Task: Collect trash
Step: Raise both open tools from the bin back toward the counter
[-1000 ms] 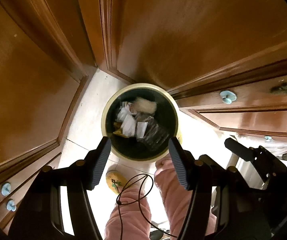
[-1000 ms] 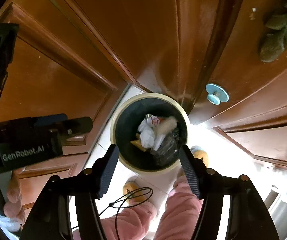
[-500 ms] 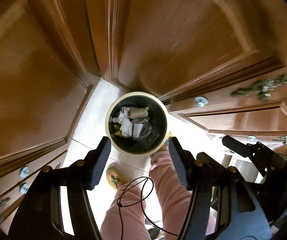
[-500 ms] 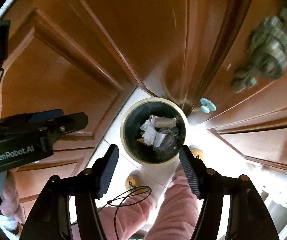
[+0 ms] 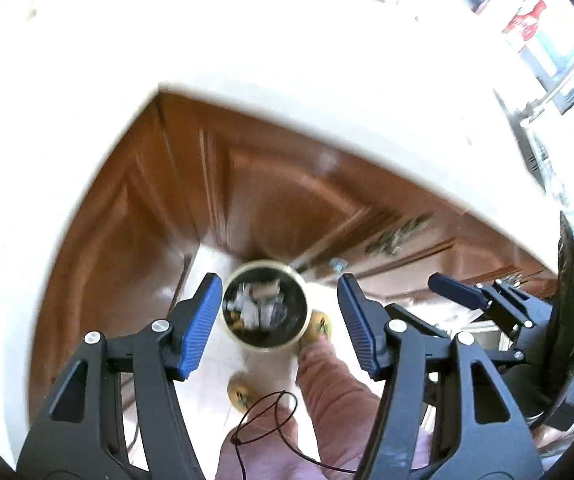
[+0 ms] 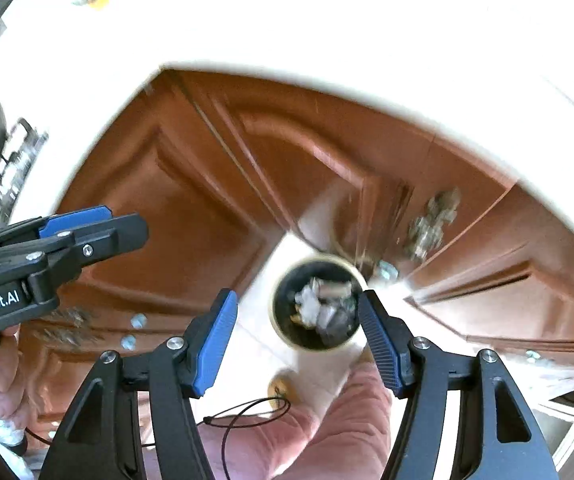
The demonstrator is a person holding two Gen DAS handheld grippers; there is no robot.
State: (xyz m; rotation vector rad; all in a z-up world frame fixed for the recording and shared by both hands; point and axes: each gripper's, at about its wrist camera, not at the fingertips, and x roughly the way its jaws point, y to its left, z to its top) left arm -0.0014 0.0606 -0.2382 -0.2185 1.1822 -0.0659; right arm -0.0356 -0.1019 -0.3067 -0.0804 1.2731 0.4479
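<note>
Both grippers (left (image 5: 279, 320), right (image 6: 297, 340)) empty, fingers apart, now higher above the trash bin (image 5: 265, 310).

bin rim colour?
Pale cream-yellow rim on the trash bin, black inside; clearest in the left wrist view.

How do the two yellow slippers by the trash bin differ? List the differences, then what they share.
The far slipper sits right beside the rim of the trash bin; the near slipper lies apart from it, on the floor. The far slipper is partly covered by the pink trouser leg; the near slipper shows more fully, above the black cord loop. Both are yellow with dark markings.
</note>
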